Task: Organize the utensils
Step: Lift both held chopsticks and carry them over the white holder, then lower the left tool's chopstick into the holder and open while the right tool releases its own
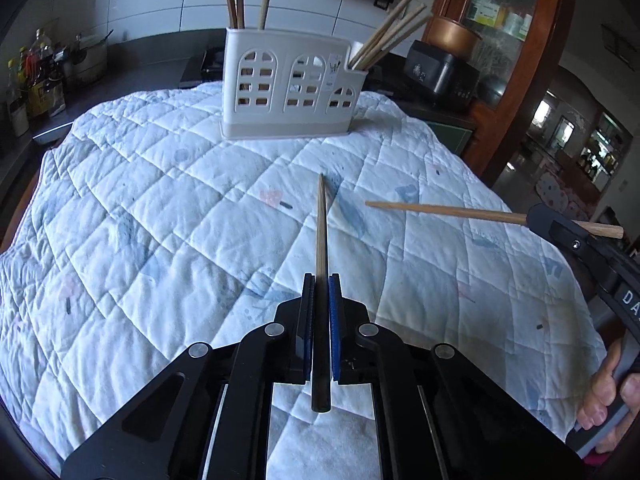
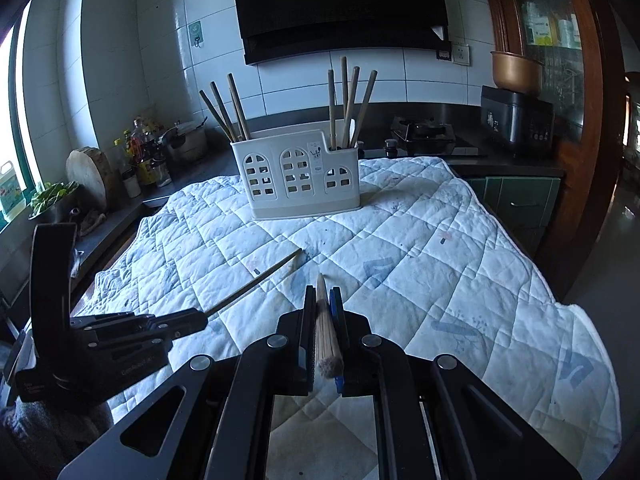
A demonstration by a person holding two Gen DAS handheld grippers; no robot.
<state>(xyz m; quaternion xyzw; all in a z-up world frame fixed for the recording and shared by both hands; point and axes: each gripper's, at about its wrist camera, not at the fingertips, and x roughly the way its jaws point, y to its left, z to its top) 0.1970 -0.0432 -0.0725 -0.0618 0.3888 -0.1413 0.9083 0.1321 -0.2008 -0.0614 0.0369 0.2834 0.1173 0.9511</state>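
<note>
Black linkages of the left gripper (image 1: 321, 280) fill the foreground of its own view, jaws pinching a dark-ended chopstick (image 1: 321, 240) that points ahead toward the holder; the right gripper (image 2: 324, 292) likewise clamps a pale chopstick (image 2: 325, 320) lengthwise between its fingers. Beneath both spreads the quilted blue-and-white cloth (image 2: 440, 260); at its far edge stands the white utensil holder (image 2: 302, 178) with arched cut-outs; three chopsticks (image 2: 230, 110) lean in its left compartment and four more (image 2: 350, 104) in its right.
</note>
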